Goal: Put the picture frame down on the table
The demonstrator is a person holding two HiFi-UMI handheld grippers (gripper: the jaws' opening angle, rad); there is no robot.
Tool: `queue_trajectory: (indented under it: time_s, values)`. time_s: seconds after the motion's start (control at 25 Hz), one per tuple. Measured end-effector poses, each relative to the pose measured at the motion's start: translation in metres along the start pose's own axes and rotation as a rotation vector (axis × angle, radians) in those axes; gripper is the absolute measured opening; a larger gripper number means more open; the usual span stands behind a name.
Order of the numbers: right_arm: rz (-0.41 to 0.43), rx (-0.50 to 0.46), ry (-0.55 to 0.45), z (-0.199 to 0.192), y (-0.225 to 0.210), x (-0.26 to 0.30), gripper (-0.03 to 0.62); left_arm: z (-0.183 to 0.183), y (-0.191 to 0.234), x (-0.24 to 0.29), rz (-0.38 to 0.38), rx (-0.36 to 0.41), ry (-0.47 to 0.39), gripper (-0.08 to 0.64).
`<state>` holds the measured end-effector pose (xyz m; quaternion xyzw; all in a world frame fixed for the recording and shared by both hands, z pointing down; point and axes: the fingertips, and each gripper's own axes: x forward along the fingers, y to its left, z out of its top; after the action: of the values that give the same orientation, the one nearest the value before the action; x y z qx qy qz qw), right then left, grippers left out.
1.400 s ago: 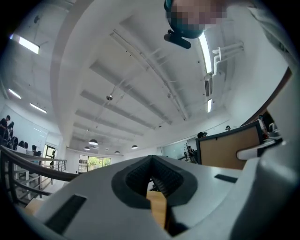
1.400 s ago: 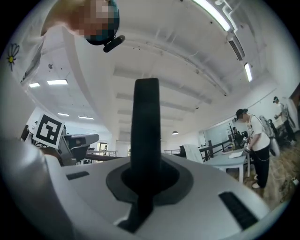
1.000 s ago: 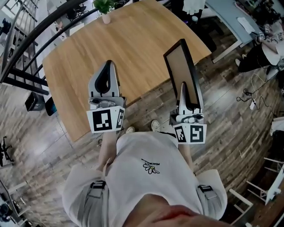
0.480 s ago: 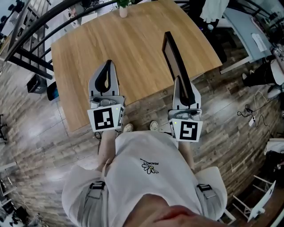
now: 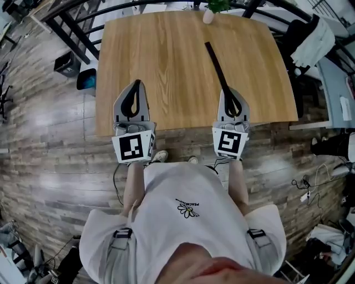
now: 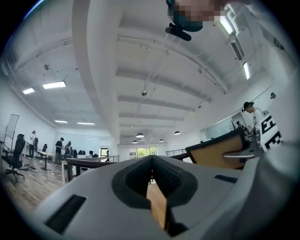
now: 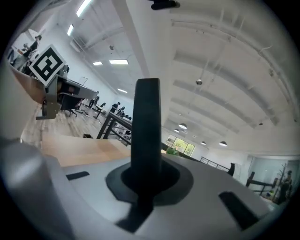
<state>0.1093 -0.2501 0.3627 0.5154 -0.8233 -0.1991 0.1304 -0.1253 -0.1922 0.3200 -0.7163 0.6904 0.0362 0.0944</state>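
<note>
Over the table's (image 5: 161,61) near right part, picture frame (image 5: 215,65): near end clamped in the right gripper's (image 5: 229,95) closed jaws, long axis pointing away toward the potted plant (image 5: 212,8), edge-on where its tan panel faced up a second ago; left gripper (image 5: 133,89) closed, empty.

Ahead of me stands a small green plant in a pale pot (image 5: 211,11). Left, on the grey-brown plank floor (image 5: 50,144), a blue bin (image 5: 87,79) sits beside a dark box (image 5: 69,64); a white garment (image 5: 313,41) hangs right.
</note>
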Motion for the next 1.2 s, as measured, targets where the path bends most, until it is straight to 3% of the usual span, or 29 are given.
queue_trajectory:
  time_s: [0.12,0.36,0.56,0.8,0.92,1.2]
  values:
    - [0.066,-0.05,0.072,-0.028,0.032,0.019,0.015,-0.019,0.023,-0.017,0.055,0.014,0.044,0.015]
    - [0.183,-0.492,0.158,-0.073,0.097,0.054,0.015,-0.042,0.053,-0.032,0.121,0.02,0.099,0.015]
    - [0.286,-0.553,0.242,-0.107,0.137,0.069,0.015,-0.047,0.06,-0.032,0.128,0.044,0.111,0.015]
    - [0.395,-0.818,0.302,-0.148,0.187,0.08,0.017,-0.062,0.069,-0.043,0.138,0.034,0.142,0.015]
    - [0.406,-0.909,0.376,-0.168,0.198,0.087,0.017,-0.065,0.07,-0.046,0.139,0.039,0.156,0.015]
    - [0.408,-0.97,0.451,-0.181,0.212,0.098,0.02,-0.077,0.079,-0.05,0.137,0.022,0.184,0.015]
